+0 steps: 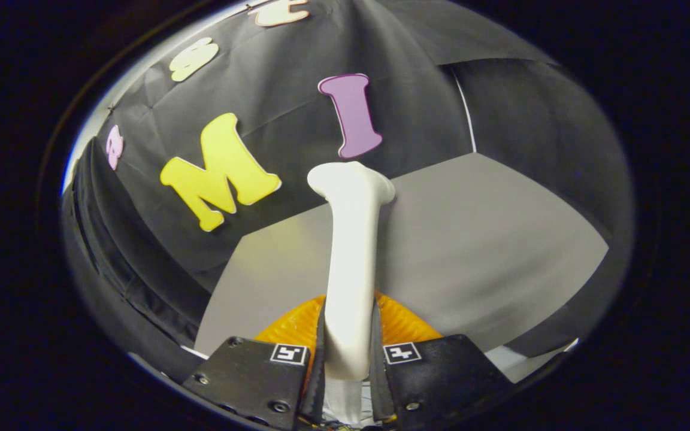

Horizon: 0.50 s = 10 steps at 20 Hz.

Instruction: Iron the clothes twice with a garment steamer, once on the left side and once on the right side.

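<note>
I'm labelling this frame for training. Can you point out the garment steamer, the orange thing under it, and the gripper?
garment steamer (350, 257): gripper view, middle of its white handle.
orange thing (402, 323): gripper view, ribbed surface beside the handle.
gripper (348, 359): gripper view, midway between the fingers, shut on the steamer.

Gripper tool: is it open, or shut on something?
Shut on the white steamer: both fingers of the tool press its handle, which stands between them; an orange object lies behind.

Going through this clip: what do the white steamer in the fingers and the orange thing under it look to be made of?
Steamer: probably hard plastic, a smooth matte white shell with soft highlights and no seams; the gripper is shut on its handle. Orange thing: fine parallel ridges and a slight sheen suggest pleated fabric or ribbed plastic; too little shows to tell which.
</note>
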Available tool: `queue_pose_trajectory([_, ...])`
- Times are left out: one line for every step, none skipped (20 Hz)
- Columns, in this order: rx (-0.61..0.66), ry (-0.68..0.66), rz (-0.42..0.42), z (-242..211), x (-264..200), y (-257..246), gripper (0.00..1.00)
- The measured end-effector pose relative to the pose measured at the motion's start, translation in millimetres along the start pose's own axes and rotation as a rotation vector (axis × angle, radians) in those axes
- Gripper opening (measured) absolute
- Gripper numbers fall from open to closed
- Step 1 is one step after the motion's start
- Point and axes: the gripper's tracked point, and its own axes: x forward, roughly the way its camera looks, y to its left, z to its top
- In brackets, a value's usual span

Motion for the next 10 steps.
queue_pose_trajectory([0.012,-0.011,0.020,0,-5,6,0.33])
queue_pose_trajectory([0.022,-0.025,0.039,1,-11,13,0.33])
queue_pose_trajectory([0.030,-0.036,0.057,3,-19,20,0.33])
queue_pose_trajectory([0.032,-0.051,0.069,3,-28,25,0.33])
queue_pose_trajectory([0.028,-0.068,0.079,6,-38,33,0.33])
queue_pose_trajectory([0.025,-0.088,0.087,7,-48,40,0.33])
queue_pose_trajectory([0.019,-0.110,0.090,9,-57,48,0.33])
queue_pose_trajectory([0.006,-0.135,0.093,11,-67,57,0.33])
queue_pose_trajectory([-0.009,-0.160,0.093,14,-76,65,0.33])
queue_pose_trajectory([-0.022,-0.188,0.092,18,-84,74,0.33])
